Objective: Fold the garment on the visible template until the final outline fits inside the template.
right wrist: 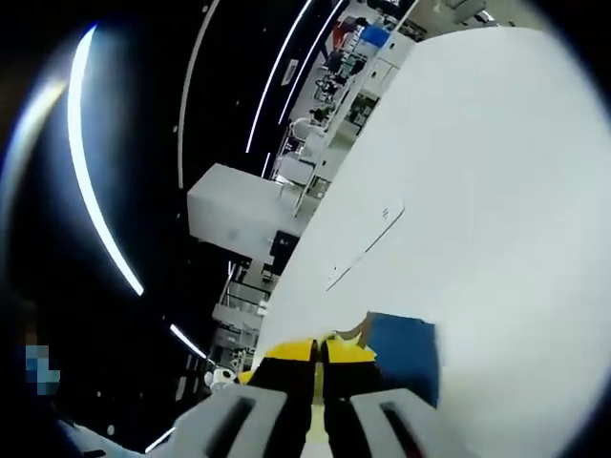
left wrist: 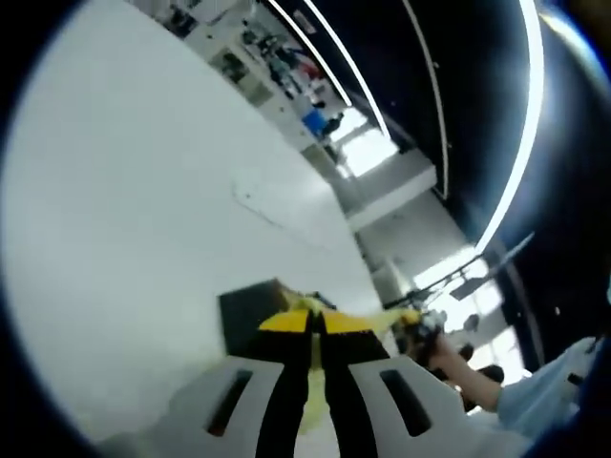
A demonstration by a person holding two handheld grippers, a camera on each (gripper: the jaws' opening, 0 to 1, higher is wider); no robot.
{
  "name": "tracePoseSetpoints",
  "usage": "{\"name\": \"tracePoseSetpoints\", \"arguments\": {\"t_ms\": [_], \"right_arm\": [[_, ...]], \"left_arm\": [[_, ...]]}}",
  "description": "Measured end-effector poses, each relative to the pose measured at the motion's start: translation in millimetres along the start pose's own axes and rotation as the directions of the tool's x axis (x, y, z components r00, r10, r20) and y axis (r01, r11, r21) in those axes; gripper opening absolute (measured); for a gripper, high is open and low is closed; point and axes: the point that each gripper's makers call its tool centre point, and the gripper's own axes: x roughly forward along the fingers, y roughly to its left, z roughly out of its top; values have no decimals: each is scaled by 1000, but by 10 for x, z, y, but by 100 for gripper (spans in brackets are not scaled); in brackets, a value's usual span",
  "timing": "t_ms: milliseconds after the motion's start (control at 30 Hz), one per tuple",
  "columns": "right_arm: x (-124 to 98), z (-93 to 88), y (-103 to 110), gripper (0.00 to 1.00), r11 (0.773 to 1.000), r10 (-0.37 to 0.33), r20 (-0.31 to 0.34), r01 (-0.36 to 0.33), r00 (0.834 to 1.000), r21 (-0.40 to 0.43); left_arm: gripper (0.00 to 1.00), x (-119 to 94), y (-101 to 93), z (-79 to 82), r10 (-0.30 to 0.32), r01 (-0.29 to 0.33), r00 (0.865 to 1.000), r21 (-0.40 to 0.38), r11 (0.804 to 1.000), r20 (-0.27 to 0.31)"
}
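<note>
- While both grippers are tilting upward, the left gripper [left wrist: 315, 329] is showing its jaws together on a yellow fabric edge, apparently the garment [left wrist: 310, 386], and the right gripper [right wrist: 318, 353] is pinching yellow too.
- A dark panel [left wrist: 250, 310], blue [right wrist: 406, 348] in the right gripper view and possibly the template, is lying on the white tabletop [left wrist: 143, 219] just beyond the jaws.
- Most of the garment is hiding below the cameras, so the fold risks landing crooked or outside the outline.
- Uneven lifting is risking a slipped hem or dragging the panel toward the tabletop's edge.
</note>
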Motion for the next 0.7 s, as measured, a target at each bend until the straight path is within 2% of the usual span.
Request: {"name": "tracePoseSetpoints", "arguments": {"t_ms": [133, 333, 500, 567, 633, 667, 700], "right_arm": [[101, -1, -169, 0, 1000, -29, -6, 29, 1000, 9], [162, 29, -372, 0, 998, -64, -9, 64, 998, 5], [197, -12, -680, 0, 985, -171, -26, 170, 985, -28], [228, -47, -739, 0, 983, -183, -36, 182, 982, -27], [249, -79, -805, 0, 977, -212, -46, 210, 976, -46], [256, -84, -831, 0, 973, -225, -44, 223, 973, -59], [261, -90, -842, 0, 972, -228, -48, 225, 972, -60]], "left_arm": [[0, 120, 112, -17, 9, -9, 1000, -17, 1000, 2], [0, 170, 209, 23, 23, -22, 999, -27, 999, 25], [0, 209, 467, -23, 94, -92, 995, -60, 994, 28], [0, 229, 533, -62, 113, -111, 994, -71, 991, 17], [0, 254, 595, -114, 133, -133, 991, -57, 990, 3], [0, 243, 693, -170, 180, -180, 983, -40, 983, -23], [0, 249, 719, -195, 188, -189, 982, -30, 982, -32]]}}
